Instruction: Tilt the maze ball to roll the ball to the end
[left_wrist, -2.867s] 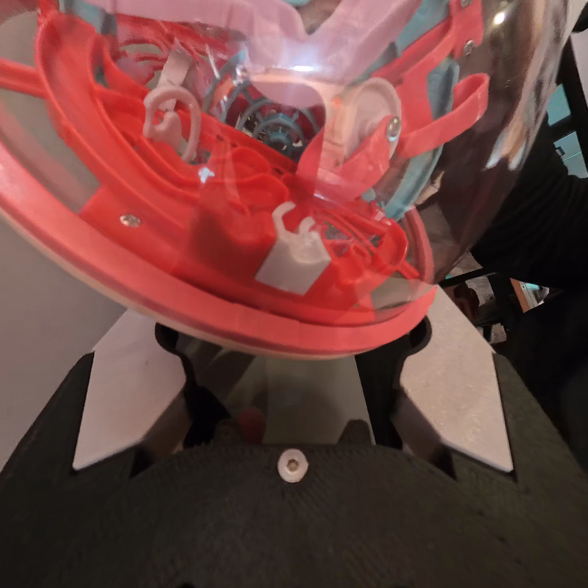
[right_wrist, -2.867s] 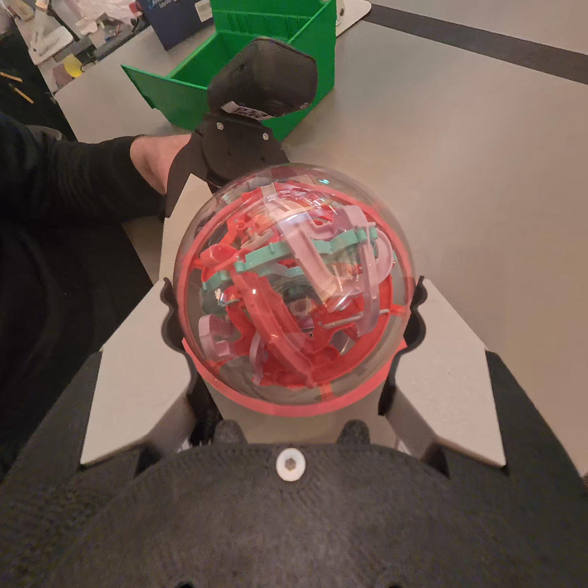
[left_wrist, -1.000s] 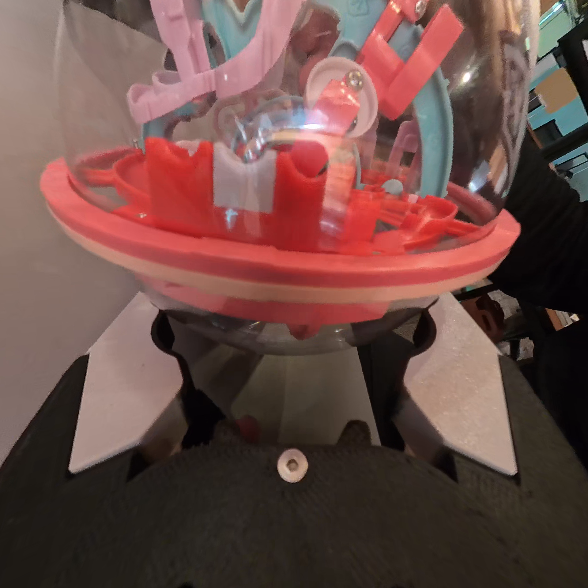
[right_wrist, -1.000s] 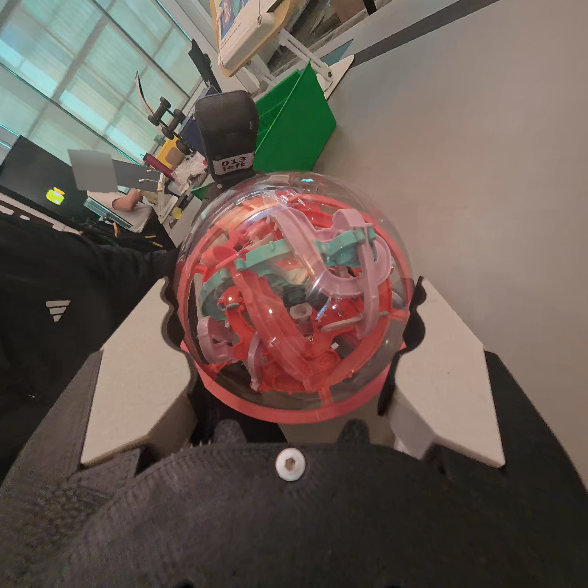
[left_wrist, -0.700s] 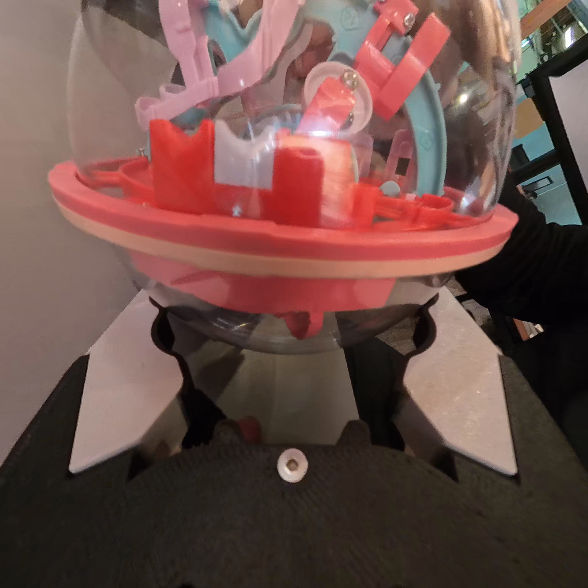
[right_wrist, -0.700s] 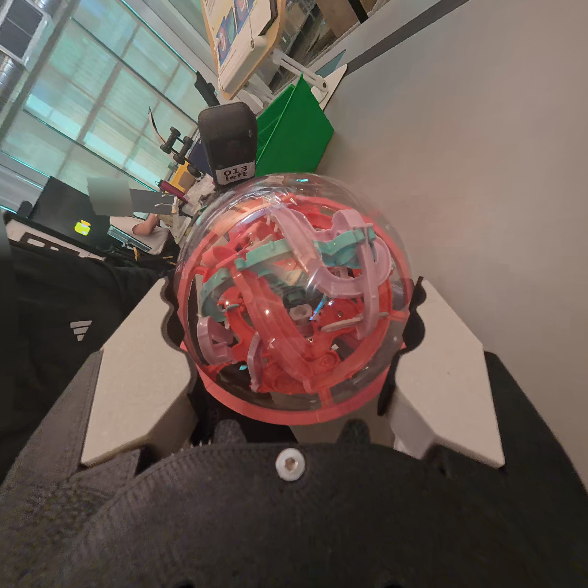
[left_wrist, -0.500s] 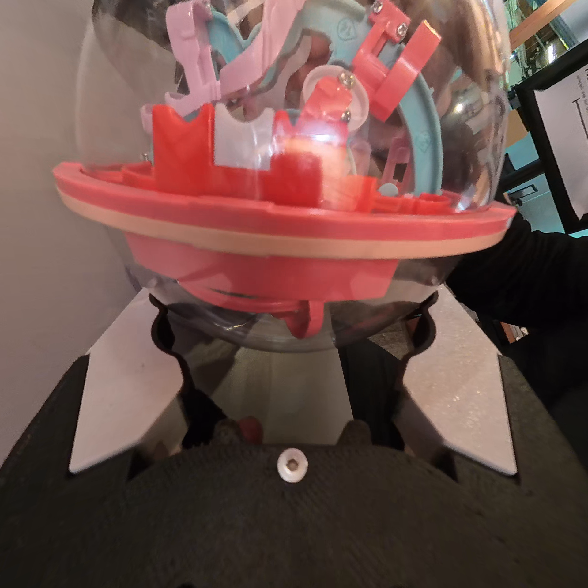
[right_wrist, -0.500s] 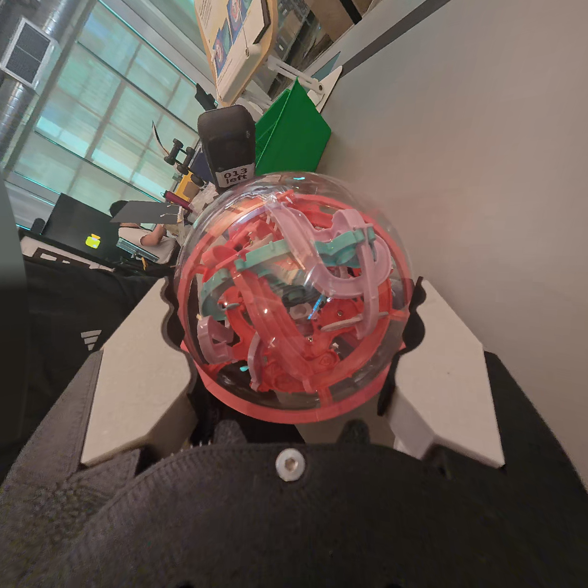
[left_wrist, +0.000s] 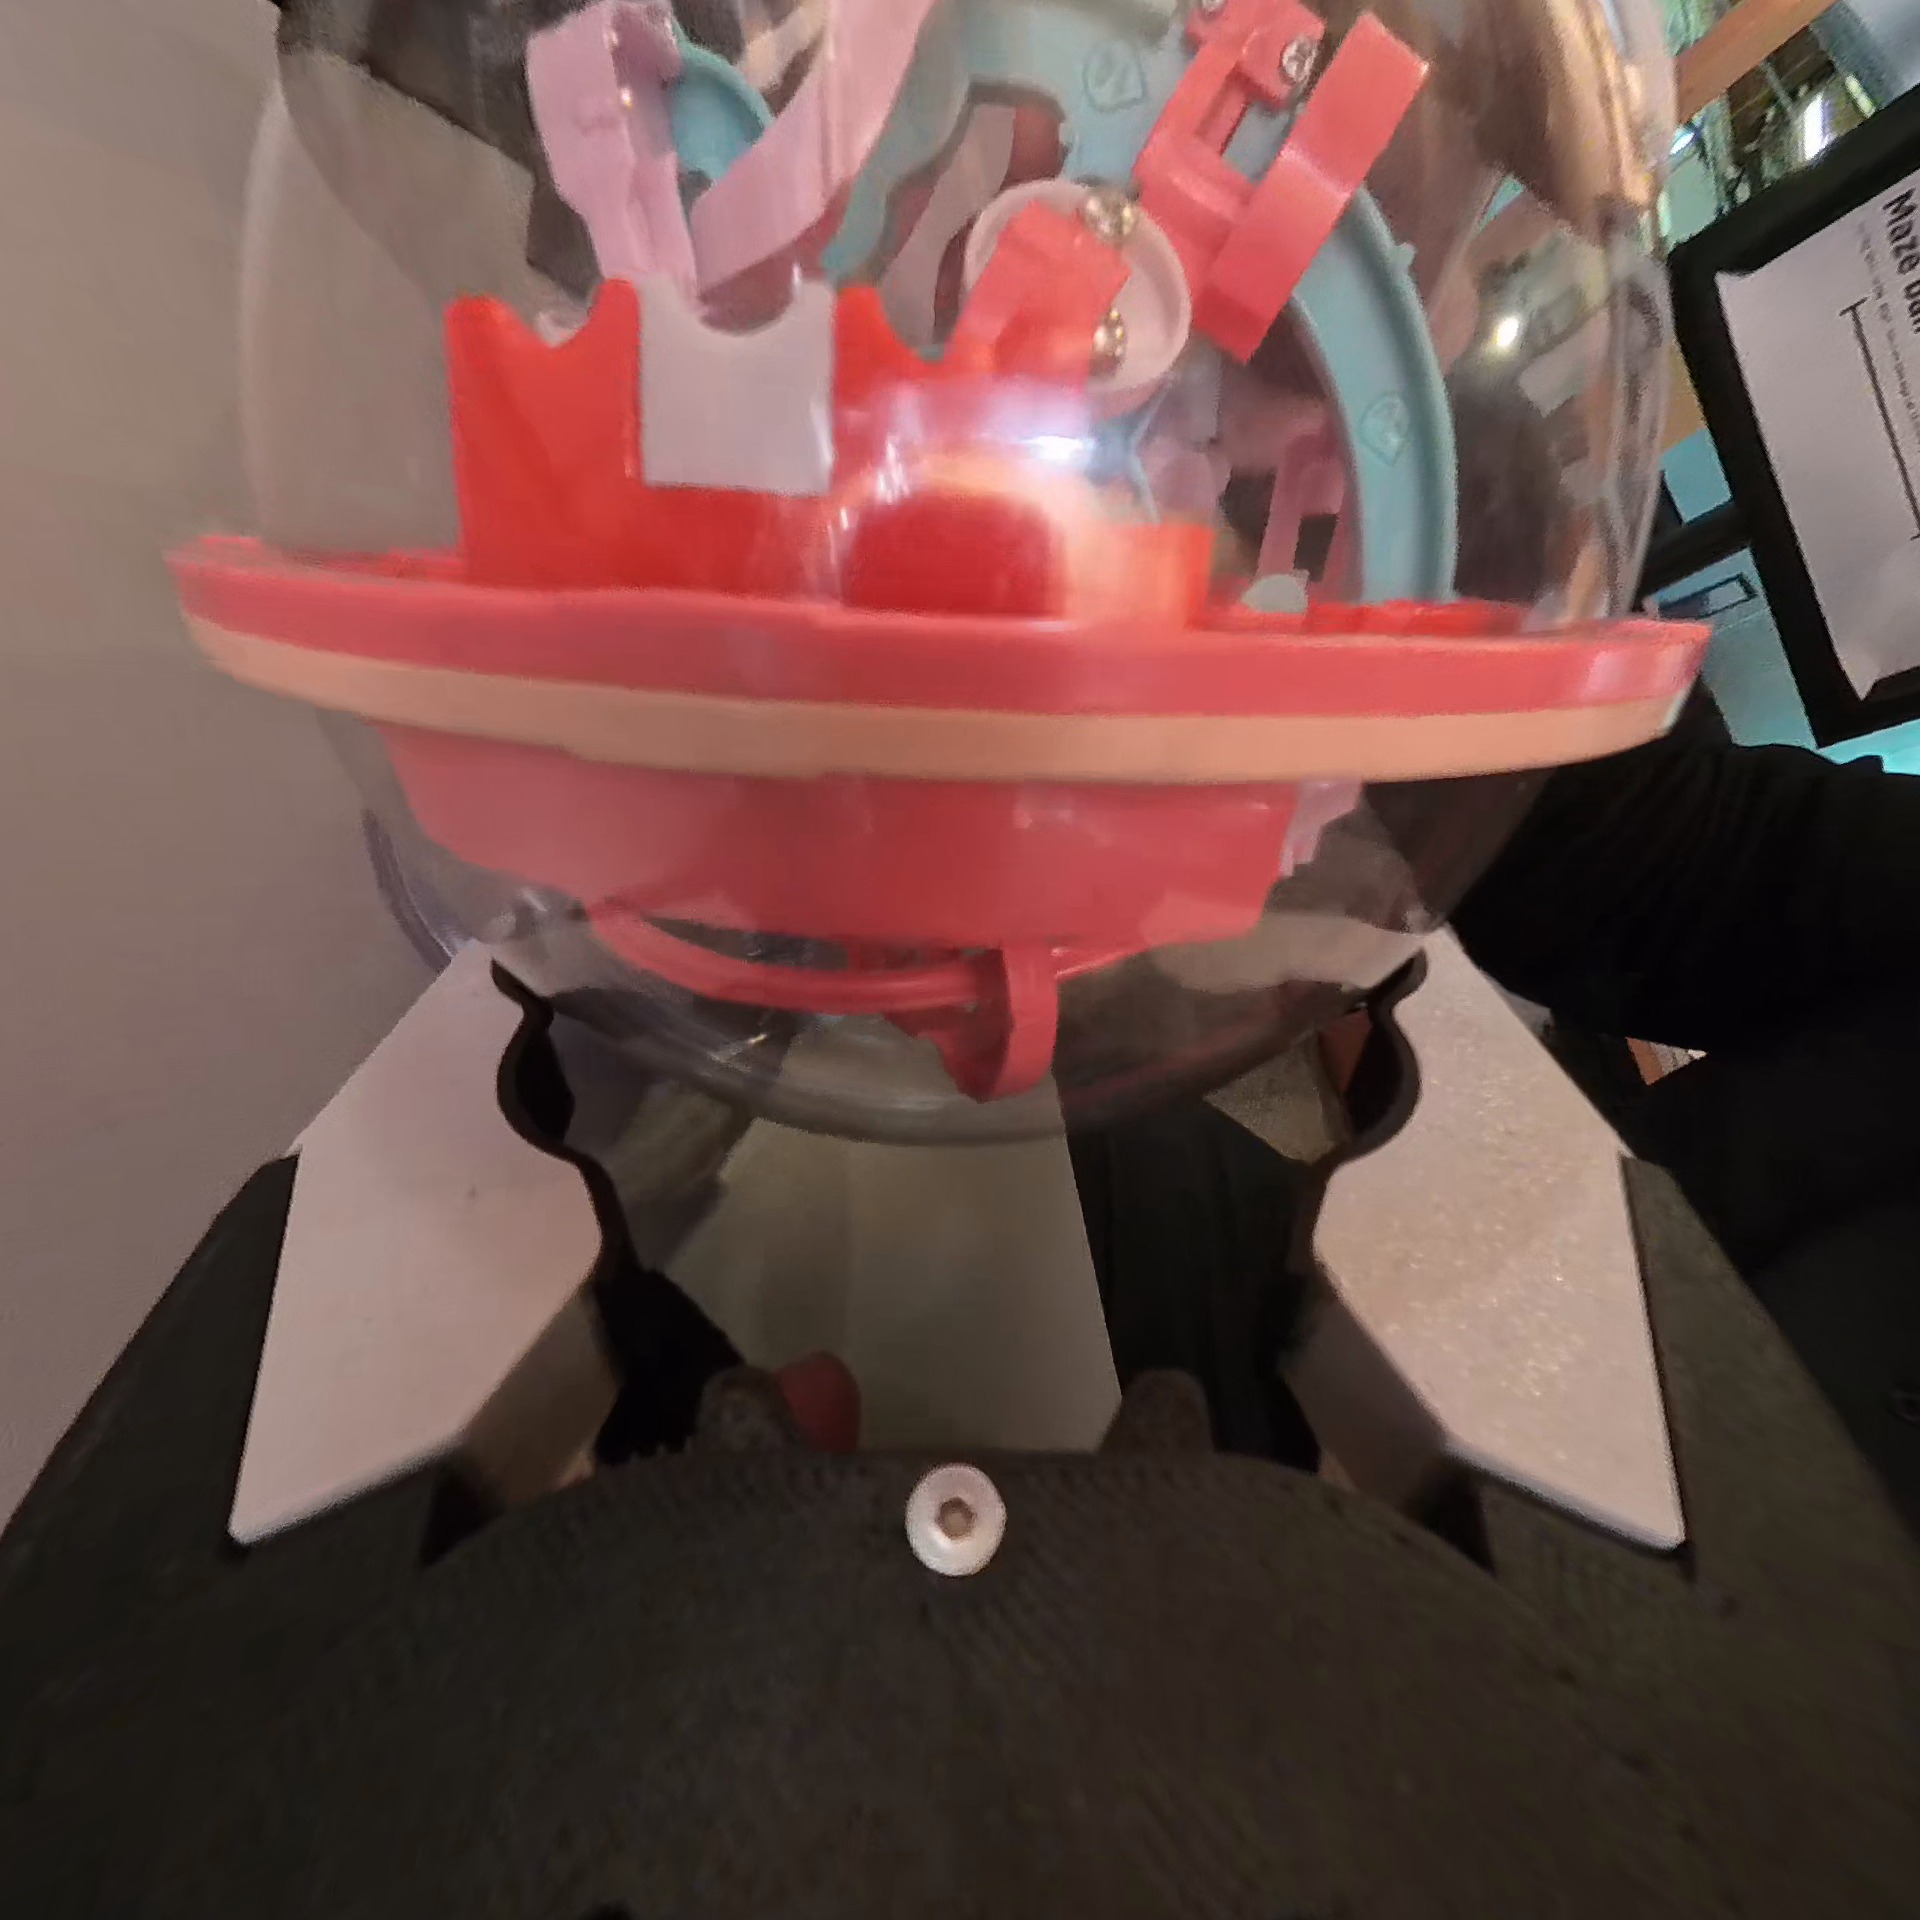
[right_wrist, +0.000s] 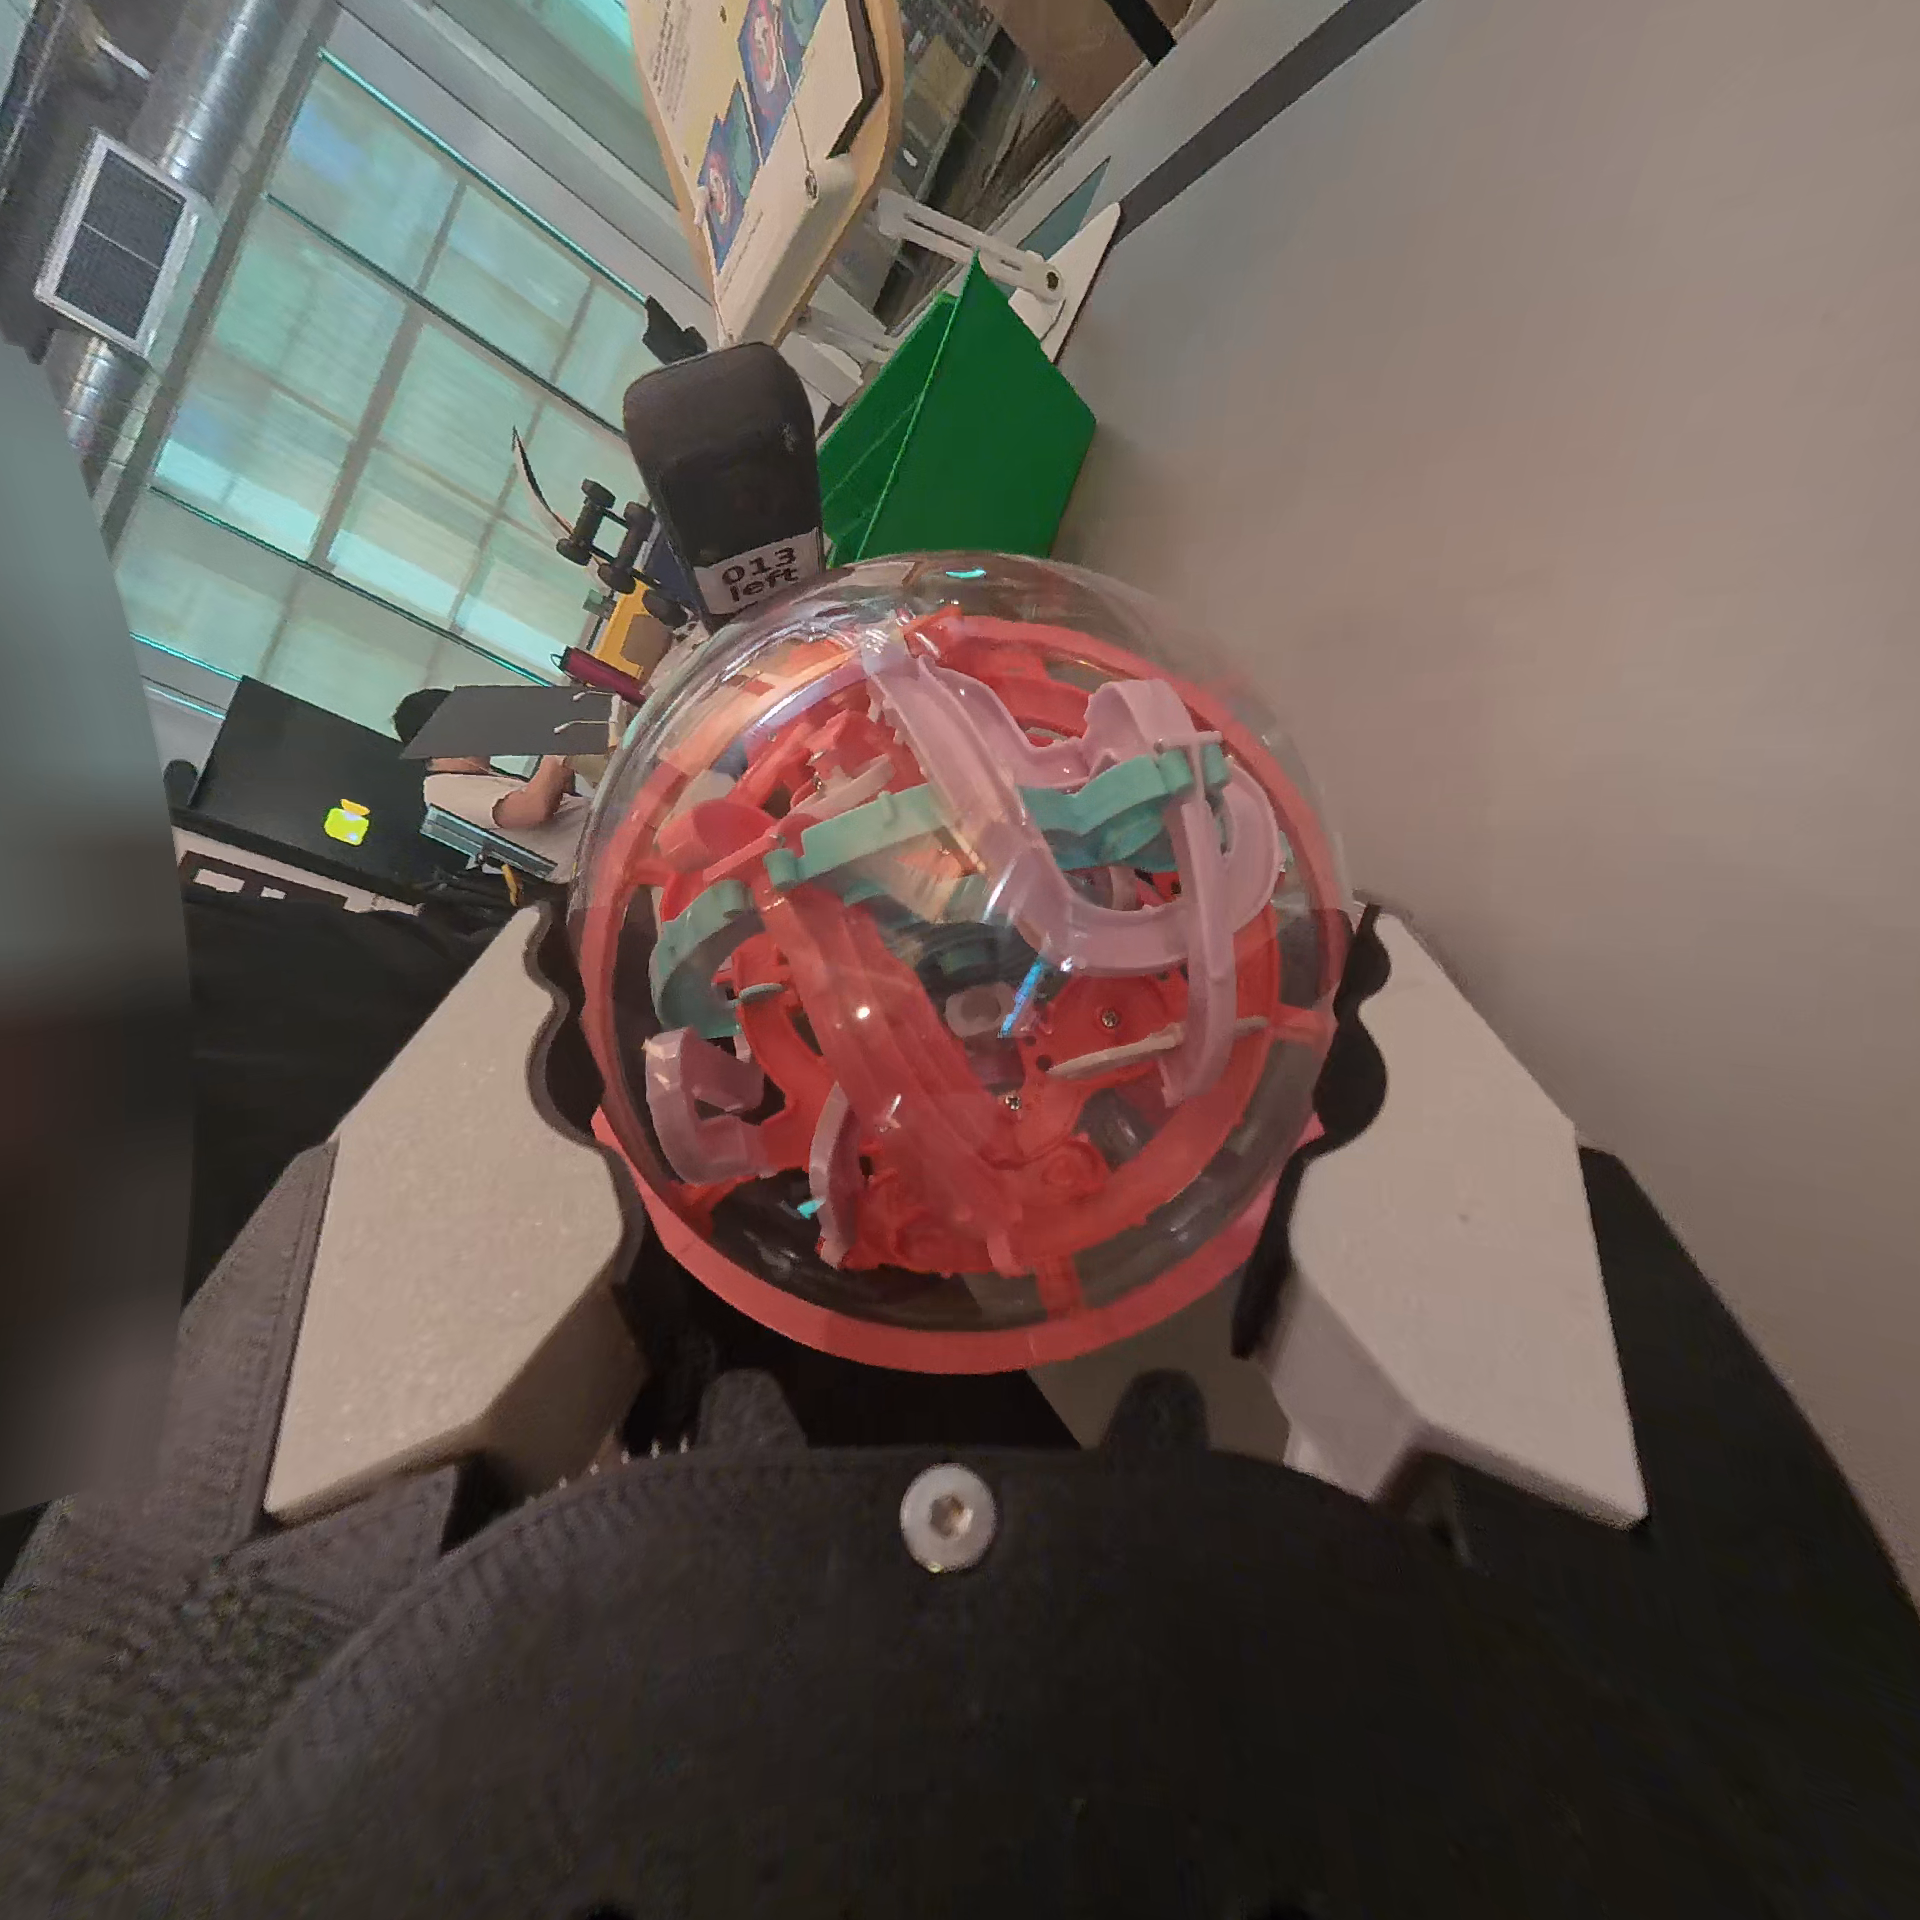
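maze ball: clear shell, coral-red, pink and teal tracks, red-and-cream rim | tools: black, pale grey fingers | bin: bright green | table: plain grey

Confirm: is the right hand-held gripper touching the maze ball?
Touching. In the right wrist view the right hand-held gripper has both dark finger pads pressed against opposite sides of the maze ball, with no gap showing.

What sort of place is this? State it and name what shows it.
Probably a shared lab or office workspace: a wall of large windows, a person seated at a desk behind a dark monitor, and a grey table carrying a green bin.
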